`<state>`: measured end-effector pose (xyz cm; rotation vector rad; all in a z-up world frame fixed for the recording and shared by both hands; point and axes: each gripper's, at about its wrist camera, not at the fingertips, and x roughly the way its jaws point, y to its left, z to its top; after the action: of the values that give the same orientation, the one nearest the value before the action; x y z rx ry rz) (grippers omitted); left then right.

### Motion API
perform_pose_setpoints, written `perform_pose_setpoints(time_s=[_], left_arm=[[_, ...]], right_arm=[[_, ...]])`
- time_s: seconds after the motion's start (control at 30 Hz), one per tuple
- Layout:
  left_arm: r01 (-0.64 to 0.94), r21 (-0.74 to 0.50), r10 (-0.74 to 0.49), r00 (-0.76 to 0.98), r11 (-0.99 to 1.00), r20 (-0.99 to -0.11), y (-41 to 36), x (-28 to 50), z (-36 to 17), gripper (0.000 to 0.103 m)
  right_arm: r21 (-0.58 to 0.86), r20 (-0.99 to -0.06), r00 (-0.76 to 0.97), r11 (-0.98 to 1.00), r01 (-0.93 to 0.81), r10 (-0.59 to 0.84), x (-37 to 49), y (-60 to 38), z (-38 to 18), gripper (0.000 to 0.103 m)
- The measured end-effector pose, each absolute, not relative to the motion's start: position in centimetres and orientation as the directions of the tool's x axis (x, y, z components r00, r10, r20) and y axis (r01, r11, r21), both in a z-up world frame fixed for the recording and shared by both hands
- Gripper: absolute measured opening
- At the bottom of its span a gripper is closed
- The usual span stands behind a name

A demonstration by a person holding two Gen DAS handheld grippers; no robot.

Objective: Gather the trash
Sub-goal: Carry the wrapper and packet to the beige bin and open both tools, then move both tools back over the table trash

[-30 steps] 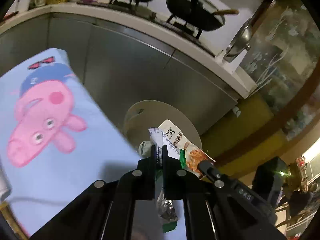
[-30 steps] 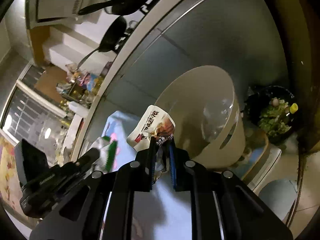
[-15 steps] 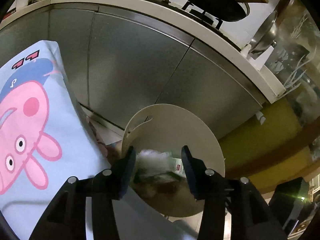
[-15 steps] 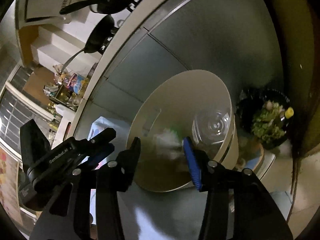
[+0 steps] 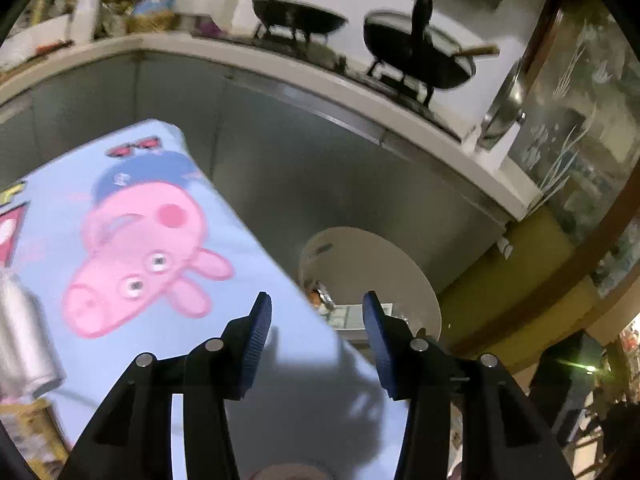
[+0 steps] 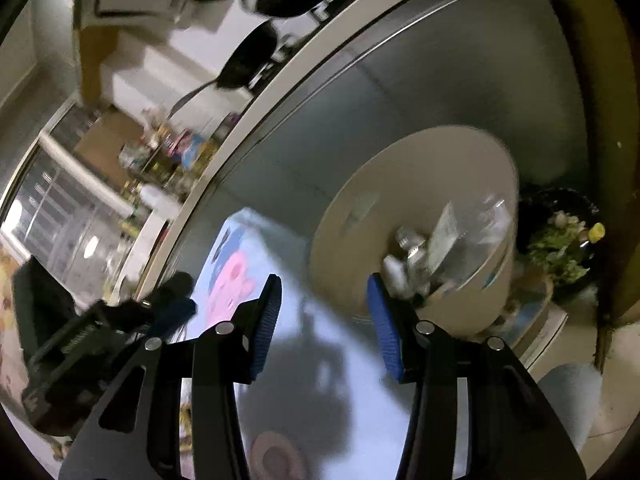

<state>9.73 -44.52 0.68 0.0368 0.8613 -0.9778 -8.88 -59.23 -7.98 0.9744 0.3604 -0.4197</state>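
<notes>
A round cream bin [image 5: 372, 264] stands on the floor past the table edge, below the steel cabinets. Crumpled wrappers [image 5: 348, 314] lie inside it. In the right wrist view the bin [image 6: 400, 168] holds wrappers [image 6: 444, 240] and a clear plastic bottle [image 6: 494, 216]. My left gripper [image 5: 317, 296] is open and empty above the table edge, facing the bin. My right gripper [image 6: 324, 279] is open and empty too, just short of the bin's rim. The left gripper [image 6: 172, 312] also shows at the left of the right wrist view.
A light blue cloth with a pink pig [image 5: 140, 232] covers the table under both grippers. A silver can [image 5: 20, 332] stands at its left. A dark container of green scraps [image 6: 560, 240] sits beside the bin. Black woks [image 5: 416, 60] rest on the counter above the cabinets [image 5: 320, 160].
Both grippers were shut on snack wrappers a second ago. They opened over the bin, the wrappers dropped in, and both grippers have drawn back over the table.
</notes>
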Motion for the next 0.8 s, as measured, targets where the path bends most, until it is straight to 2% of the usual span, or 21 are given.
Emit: perform_pose_setpoints(time_s=[0.43,0.6,0.8], left_arm=[[0.707,-0.232,-0.707,0.507,0.668,-0.492,-27.1,7.5,6.1,0.048],[0.629,-0.208,-0.644,0.618,0.749,-0.452,-19.2,8.6,7.1,0.049],[0.488,-0.264,-0.554,0.705,0.832,-0.442,-9.0,11.1,7.7,0.049]], right_arm=[[0.641,-0.503,0.850,0.727,0.245,0.157,-2.7,-44.2,-6.2,0.044],[0.591,-0.516,0.825,0.793,0.148,0.231,-1.0,-38.6,-4.9,0.044],[0.538,-0.523,0.807,0.841,0.064,0.273,0.0,-34.2,-3.6,0.044]])
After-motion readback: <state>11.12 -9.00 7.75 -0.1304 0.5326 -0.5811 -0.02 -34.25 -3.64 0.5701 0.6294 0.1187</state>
